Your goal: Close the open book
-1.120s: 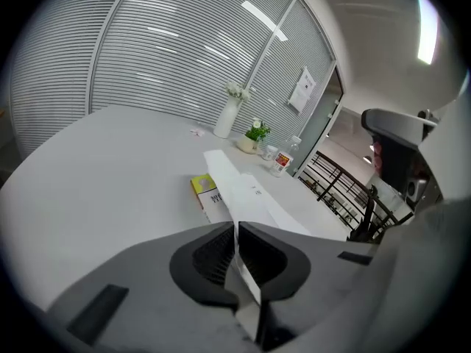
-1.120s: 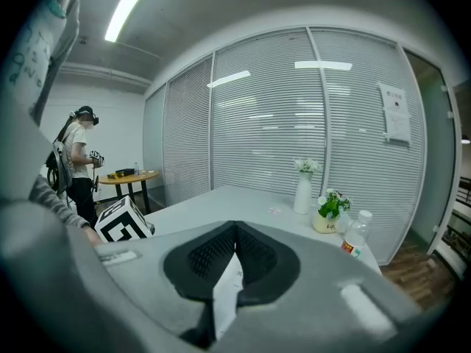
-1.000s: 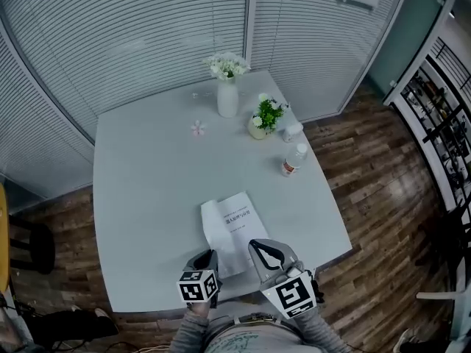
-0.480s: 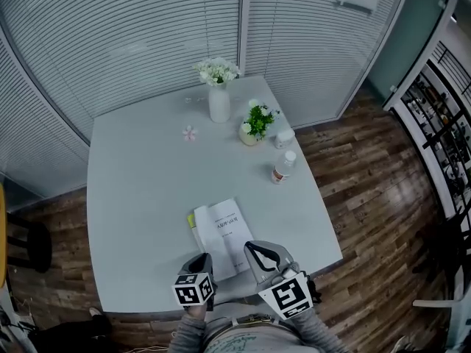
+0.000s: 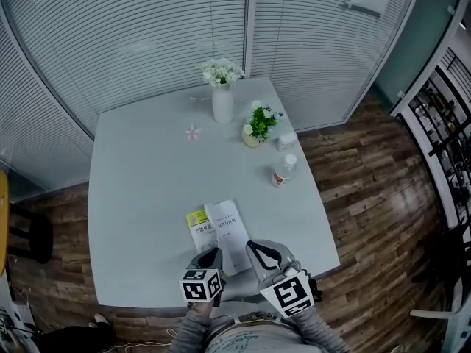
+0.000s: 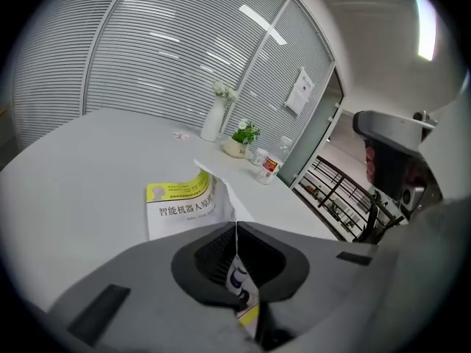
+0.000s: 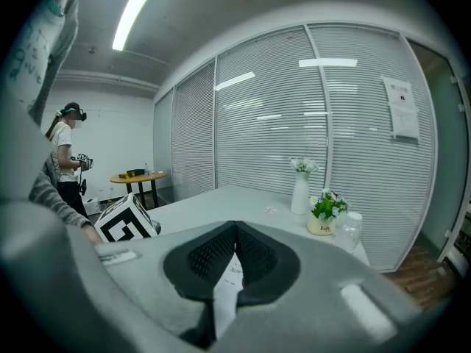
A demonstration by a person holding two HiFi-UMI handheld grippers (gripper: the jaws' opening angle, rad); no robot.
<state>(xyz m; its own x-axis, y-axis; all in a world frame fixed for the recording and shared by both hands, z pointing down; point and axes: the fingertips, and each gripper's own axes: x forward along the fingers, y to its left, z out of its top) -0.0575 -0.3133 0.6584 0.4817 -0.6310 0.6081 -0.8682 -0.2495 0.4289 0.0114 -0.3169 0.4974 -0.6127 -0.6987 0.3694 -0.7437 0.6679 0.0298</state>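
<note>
Book (image 5: 218, 232) lies at the desk's (image 5: 140, 197) near edge. Left gripper (image 6: 236, 234) jaws clench its yellow cover (image 6: 184, 197); right gripper (image 7: 235, 234) jaws pinch a white page (image 7: 224, 289), likely to fold it shut.

Paperback book (image 5: 221, 235), thin, white-covered, with a yellow band across the top of the cover and a black printed title below it. It lies on the grey table (image 5: 147, 168), close to the near edge and a little right of centre, and is still partly open. 1 part rests flat at the left with the yellow-banded cover facing up; a white printed leaf beside it is raised off the surface. The near edge is pinched at 2 places, by the left gripper (image 6: 235, 226) and the right gripper (image 7: 235, 226).
</note>
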